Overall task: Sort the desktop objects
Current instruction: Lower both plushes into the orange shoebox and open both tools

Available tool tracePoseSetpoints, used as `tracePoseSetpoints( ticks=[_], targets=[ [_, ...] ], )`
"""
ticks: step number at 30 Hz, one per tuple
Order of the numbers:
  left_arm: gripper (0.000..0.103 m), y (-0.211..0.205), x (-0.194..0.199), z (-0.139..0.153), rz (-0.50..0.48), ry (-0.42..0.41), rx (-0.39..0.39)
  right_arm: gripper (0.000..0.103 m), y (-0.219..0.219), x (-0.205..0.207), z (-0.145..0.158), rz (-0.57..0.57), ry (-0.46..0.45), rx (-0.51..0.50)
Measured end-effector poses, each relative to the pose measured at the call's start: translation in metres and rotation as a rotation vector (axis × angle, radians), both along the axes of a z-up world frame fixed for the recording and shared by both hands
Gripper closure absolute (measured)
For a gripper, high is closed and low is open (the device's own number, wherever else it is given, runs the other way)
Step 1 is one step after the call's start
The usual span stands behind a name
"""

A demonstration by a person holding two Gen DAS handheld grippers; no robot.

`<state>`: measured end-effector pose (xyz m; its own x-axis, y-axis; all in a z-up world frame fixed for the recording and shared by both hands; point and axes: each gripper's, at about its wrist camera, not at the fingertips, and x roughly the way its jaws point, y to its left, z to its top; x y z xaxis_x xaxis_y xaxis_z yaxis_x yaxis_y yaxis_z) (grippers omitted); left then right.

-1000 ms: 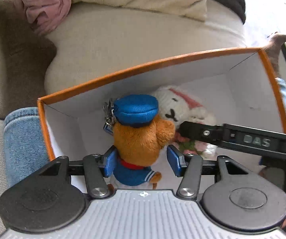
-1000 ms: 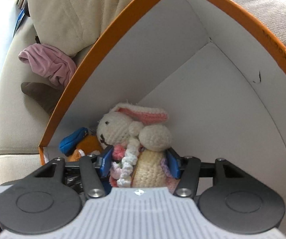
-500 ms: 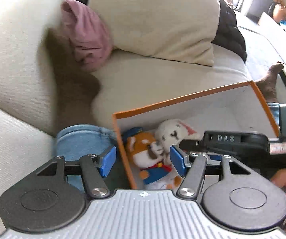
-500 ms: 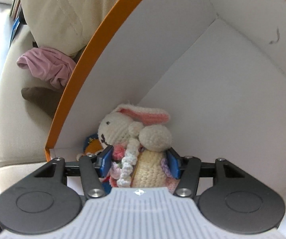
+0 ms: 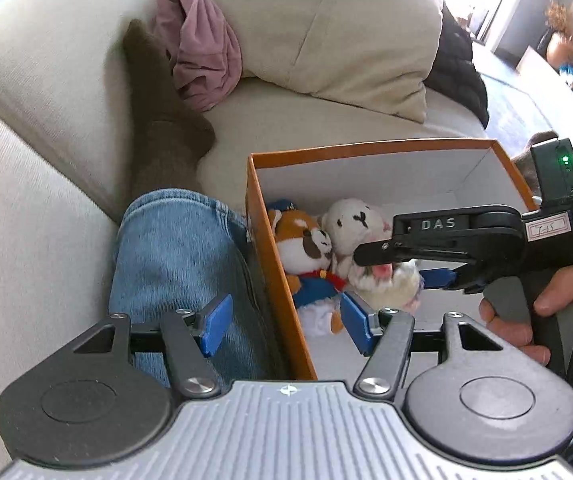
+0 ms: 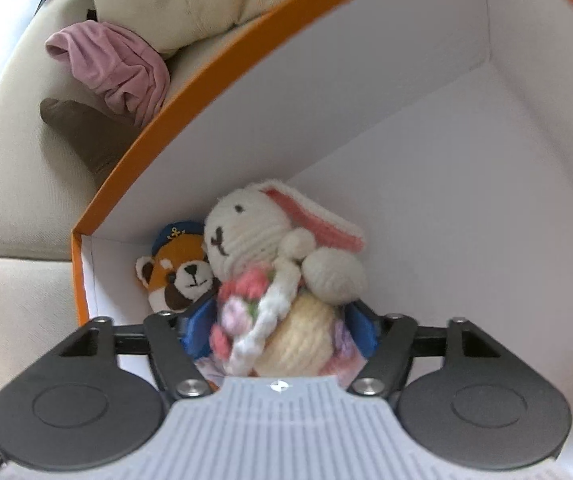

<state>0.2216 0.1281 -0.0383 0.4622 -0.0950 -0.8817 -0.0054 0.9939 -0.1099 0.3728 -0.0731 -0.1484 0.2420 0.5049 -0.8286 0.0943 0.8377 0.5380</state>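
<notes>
Left wrist view first: a second ago the left gripper (image 5: 284, 330) was sitting right around the sailor-cap bear inside the box, and now it's pulled out, with its blue fingers (image 5: 216, 325) spread wide and nothing between them. They're straddling the orange box (image 5: 270, 280) wall instead, one pad over the jeans leg (image 5: 178, 252) at lower left, the other just inside the box. The bear (image 5: 306, 256) is lying in the near left corner of the box in the middle of the frame, touching the crochet rabbit (image 5: 360, 224) beside it. The right gripper (image 5: 414, 268) is reaching in from the right edge with a hand (image 5: 546, 316) on its grip; its black arm is covering the rabbit's lower half, so I can't see the far pad's contact from here. Sofa (image 5: 38, 128) with a pink cloth (image 5: 202, 64) at upper left, more of it showing than before.

Right wrist view: half a second back the pads were squeezing the rabbit's (image 6: 282, 264) body, and now the right gripper's (image 6: 280, 334) jaws are opening with the rabbit between them. This frame is blurrier and the rabbit's body is hiding most of both fingers (image 6: 198, 328), so whether they're touching the yarn is hard to say; they look just off it. The bear's (image 6: 178, 276) face is peeking out at lower left behind the rabbit, its body hidden. Box (image 6: 158, 148) rim cut off at the top right, pink cloth (image 6: 114, 68) at upper left
</notes>
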Motion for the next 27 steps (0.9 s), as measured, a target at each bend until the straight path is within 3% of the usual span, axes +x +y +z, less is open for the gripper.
tracePoseSetpoints(
  ticks=[6, 10, 14, 20, 27],
  targets=[
    [0.032, 0.01, -0.024, 0.005, 0.035, -0.031, -0.037, 0.026, 0.002, -0.008, 0.022, 0.093, -0.174, -0.144],
    [0.032, 0.017, -0.036, 0.006, 0.07, -0.05, -0.053, 0.027, 0.005, -0.012, 0.026, 0.212, -0.251, -0.148],
    [0.032, 0.019, -0.044, 0.003, 0.085, -0.052, -0.063, 0.042, 0.019, -0.013, 0.023, 0.289, -0.32, -0.164],
    [0.032, 0.017, -0.046, -0.006, 0.112, -0.047, -0.092, 0.05, 0.024, -0.011, 0.017, 0.194, -0.216, -0.059],
    [0.032, 0.006, -0.057, -0.003, 0.108, -0.092, -0.084, 0.044, 0.019, -0.017, 0.017, 0.203, -0.25, -0.078]
  ],
)
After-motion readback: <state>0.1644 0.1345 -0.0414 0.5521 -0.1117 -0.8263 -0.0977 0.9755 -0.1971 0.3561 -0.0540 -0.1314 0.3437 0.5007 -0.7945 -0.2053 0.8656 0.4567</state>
